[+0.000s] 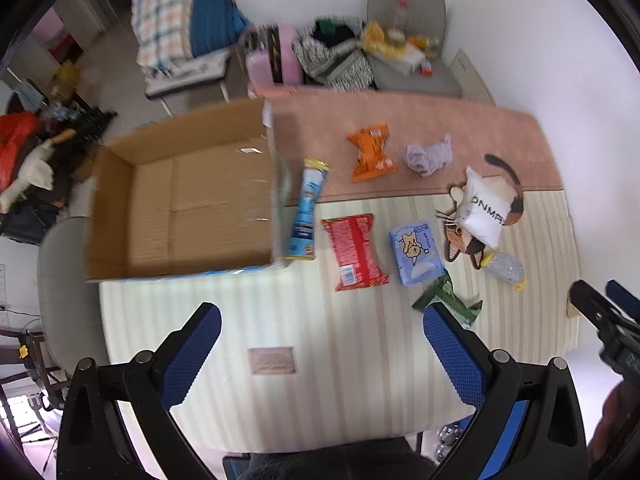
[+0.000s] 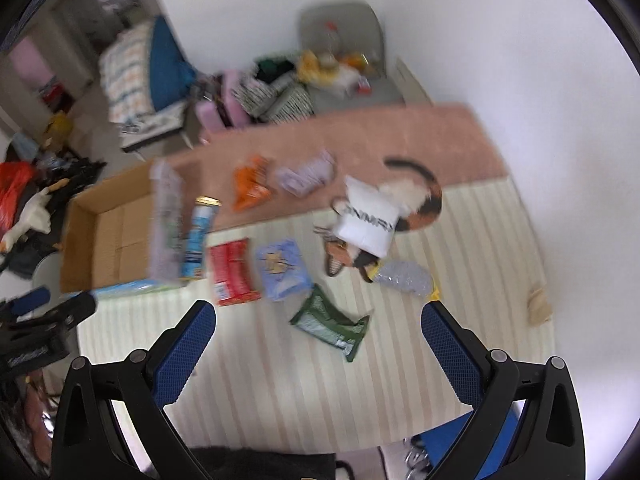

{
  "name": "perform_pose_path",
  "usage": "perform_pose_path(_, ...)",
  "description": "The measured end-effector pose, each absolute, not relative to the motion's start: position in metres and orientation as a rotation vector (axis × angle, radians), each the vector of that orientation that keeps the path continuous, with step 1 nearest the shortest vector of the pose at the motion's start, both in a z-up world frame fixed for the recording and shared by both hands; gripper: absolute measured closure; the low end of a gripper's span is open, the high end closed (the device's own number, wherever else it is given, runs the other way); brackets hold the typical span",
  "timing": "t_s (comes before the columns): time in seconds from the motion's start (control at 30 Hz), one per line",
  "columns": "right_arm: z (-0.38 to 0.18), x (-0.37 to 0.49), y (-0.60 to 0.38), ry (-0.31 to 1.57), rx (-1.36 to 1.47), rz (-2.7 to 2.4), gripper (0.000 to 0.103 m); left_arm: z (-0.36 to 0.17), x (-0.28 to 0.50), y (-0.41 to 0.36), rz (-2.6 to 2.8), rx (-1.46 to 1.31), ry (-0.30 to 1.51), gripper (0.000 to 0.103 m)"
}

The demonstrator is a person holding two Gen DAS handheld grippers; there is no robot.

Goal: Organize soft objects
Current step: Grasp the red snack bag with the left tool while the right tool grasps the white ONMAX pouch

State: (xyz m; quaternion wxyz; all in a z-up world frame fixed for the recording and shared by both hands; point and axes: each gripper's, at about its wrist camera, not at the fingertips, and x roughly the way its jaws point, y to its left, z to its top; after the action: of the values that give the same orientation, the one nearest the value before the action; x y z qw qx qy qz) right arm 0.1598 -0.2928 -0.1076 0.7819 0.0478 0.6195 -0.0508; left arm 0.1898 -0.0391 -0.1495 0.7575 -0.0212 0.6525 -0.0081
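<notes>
An empty cardboard box (image 1: 188, 196) (image 2: 108, 240) lies on the left of the table. Right of it lie a blue tube pack (image 1: 306, 208), a red packet (image 1: 354, 252) (image 2: 232, 272), a blue tissue pack (image 1: 416, 252) (image 2: 282, 270), an orange packet (image 1: 370, 152) (image 2: 250, 184), a lilac cloth (image 1: 428, 156) (image 2: 306, 174), a green packet (image 1: 448, 300) (image 2: 330, 322), a white pouch (image 1: 482, 212) (image 2: 368, 220) on a cat-shaped mat (image 2: 420, 208) and a crushed plastic bottle (image 1: 504, 266) (image 2: 404, 278). My left gripper (image 1: 320, 344) and right gripper (image 2: 318, 340) are open and empty above the near table.
The table carries a striped cream cloth (image 1: 320, 380) and a pink mat (image 1: 440, 120). Chairs with bags and clutter (image 1: 352, 52) stand behind it. A grey chair (image 1: 64, 288) is at the left. The right gripper shows at the left wrist view's right edge (image 1: 608, 320).
</notes>
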Motion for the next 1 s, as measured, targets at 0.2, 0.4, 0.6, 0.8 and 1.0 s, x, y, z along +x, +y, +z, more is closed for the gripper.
perform_pose_path(0.2,-0.226,0.238,-0.356,1.500,0.236,-0.173,0.000,-0.235,0.252,-0.070,-0.054,-0.120,1.607,0.000)
perform_pose_path(0.4,-0.313,0.291,-0.385,1.623,0.299,-0.202,0.000,-0.323,0.289,-0.090,-0.024,-0.116,1.807,0.004)
perform_pose_path(0.6,-0.358,0.314,-0.388,1.699,0.295,-0.198,0.000,-0.377,0.288,-0.105,0.008,-0.022,1.914,0.011)
perform_pose_path(0.8,-0.379,0.326,-0.388,1.737,0.317,-0.200,0.000,-0.409,0.282,-0.110,0.020,-0.024,1.967,0.022)
perform_pose_path(1.0,-0.399,0.333,-0.392,1.776,0.391,-0.222,0.000,-0.422,0.274,-0.101,0.047,-0.081,1.945,0.050)
